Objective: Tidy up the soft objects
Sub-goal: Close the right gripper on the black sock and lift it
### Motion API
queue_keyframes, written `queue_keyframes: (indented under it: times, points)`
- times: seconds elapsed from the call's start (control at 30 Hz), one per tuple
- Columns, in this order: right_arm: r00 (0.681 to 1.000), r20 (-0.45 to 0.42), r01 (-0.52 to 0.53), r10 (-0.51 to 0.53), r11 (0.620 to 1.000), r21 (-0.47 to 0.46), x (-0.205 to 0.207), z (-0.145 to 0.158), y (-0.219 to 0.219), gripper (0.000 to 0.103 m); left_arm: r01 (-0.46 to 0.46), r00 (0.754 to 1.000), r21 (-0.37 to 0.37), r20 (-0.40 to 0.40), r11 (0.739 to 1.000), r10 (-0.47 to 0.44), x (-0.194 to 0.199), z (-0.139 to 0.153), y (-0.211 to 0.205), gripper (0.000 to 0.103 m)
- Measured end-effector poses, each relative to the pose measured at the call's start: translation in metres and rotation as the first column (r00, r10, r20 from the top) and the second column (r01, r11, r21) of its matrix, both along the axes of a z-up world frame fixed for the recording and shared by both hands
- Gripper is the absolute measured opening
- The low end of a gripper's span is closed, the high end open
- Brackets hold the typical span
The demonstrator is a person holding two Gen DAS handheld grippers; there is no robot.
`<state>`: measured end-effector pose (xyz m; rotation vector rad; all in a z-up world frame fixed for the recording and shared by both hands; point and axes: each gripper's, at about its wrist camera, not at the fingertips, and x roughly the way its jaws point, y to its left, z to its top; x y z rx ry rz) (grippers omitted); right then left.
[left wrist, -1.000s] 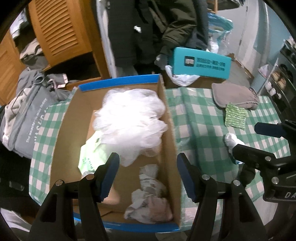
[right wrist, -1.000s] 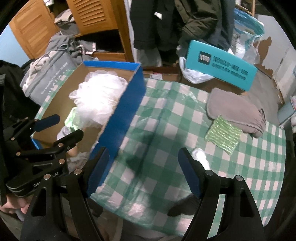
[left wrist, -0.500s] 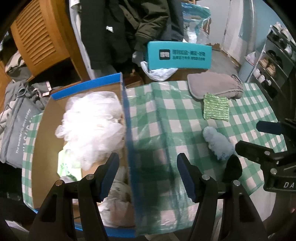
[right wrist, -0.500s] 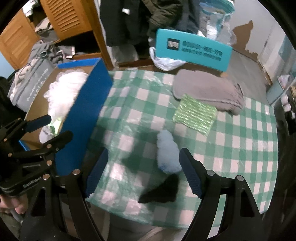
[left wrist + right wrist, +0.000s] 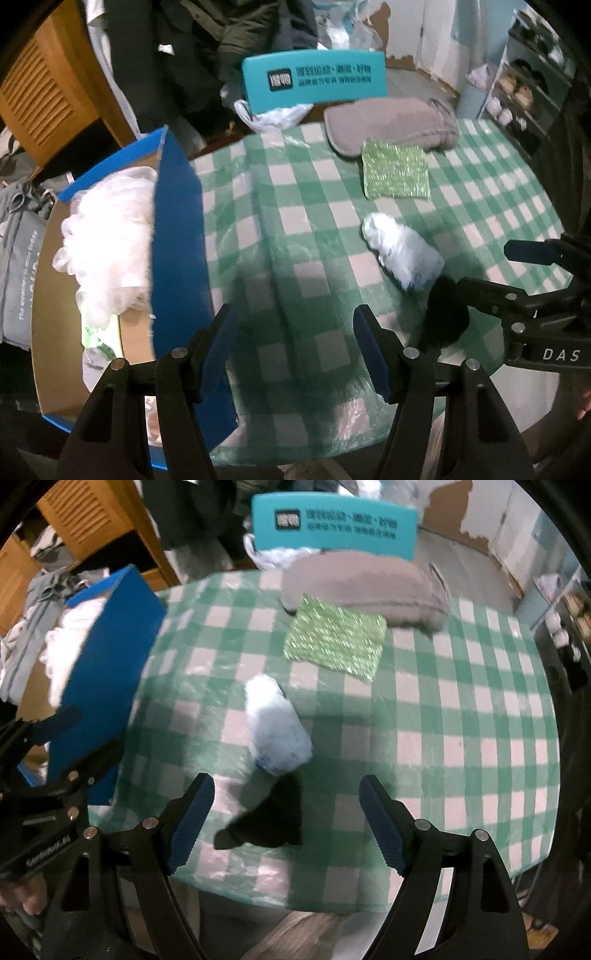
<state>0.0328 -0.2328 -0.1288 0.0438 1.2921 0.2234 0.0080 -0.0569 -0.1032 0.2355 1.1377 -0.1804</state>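
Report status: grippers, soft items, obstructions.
Left gripper and right gripper open, empty. Pale blue puff and black cloth loose before right gripper. Nothing blocking.

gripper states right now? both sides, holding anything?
Left gripper: open, nothing between its fingers.
Right gripper: open, holding nothing; its jaws have just been opening, with the black cloth lying below the gap.

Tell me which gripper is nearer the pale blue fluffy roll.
Right. The right gripper hangs just short of the pale blue roll; the left gripper sits off toward the box.
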Motion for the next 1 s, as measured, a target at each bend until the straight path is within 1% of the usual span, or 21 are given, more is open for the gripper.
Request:
queue_keyframes:
  times: [0.07,0.13,0.43,0.57,0.63,1.0]
  points:
    - [1.0,-0.02,-0.001,0.001,1.0,-0.006,0.0,-0.008,0.0,0.081,0.005,1.0,0.022,-0.015,1.0,-0.005,-0.001,-0.009,-0.005,0.066]
    - [0.999,-0.04,-0.002,0.001,1.0,-0.008,-0.001,-0.016,0.0,0.081,0.018,0.999,0.027,-0.04,0.999,-0.017,-0.003,-0.018,-0.009,0.066]
    - [0.995,-0.093,-0.016,0.017,1.0,0.005,-0.002,-0.043,0.006,0.081,0.036,0.997,0.076,-0.07,0.996,-0.031,-0.007,-0.035,-0.017,0.066]
    - [0.991,-0.137,-0.005,0.006,1.0,0.01,-0.002,-0.058,0.0,0.081,0.039,0.996,0.075,-0.087,0.996,-0.033,-0.005,-0.041,-0.019,0.066]
    - [0.989,-0.146,-0.004,0.007,1.0,0.017,-0.002,-0.06,-0.004,0.081,0.037,0.995,0.078,-0.095,0.996,-0.03,-0.003,-0.043,-0.019,0.066]
    - [0.993,-0.119,0.013,-0.019,0.998,-0.053,0.002,-0.063,-0.033,0.081,0.049,0.993,0.056,-0.107,0.997,-0.043,0.007,-0.046,-0.033,0.067]
